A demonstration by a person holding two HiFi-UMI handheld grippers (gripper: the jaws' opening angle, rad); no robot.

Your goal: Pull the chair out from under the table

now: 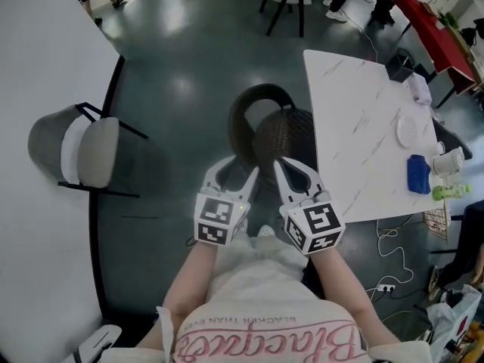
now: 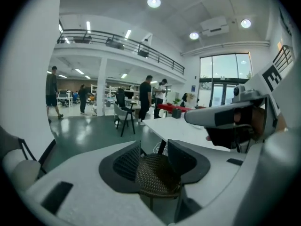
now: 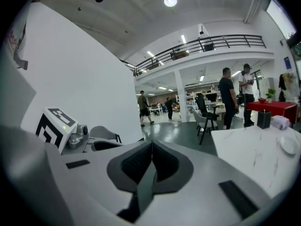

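Shirt (image 1: 265, 331) printed "BLACKER THAN EVER", left gripper (image 2: 154, 150) open toward the chair (image 1: 283, 138), right gripper (image 3: 150, 147) closed.

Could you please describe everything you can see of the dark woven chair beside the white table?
The dark chair has a round seat of brown-black woven mesh and a curved, hoop-like dark back on the side away from the table. It stands upright on the grey floor, with its seat against the white marbled table's left edge, perhaps slightly under it. The left gripper, jaws apart, points at it from close by. No contact is visible.
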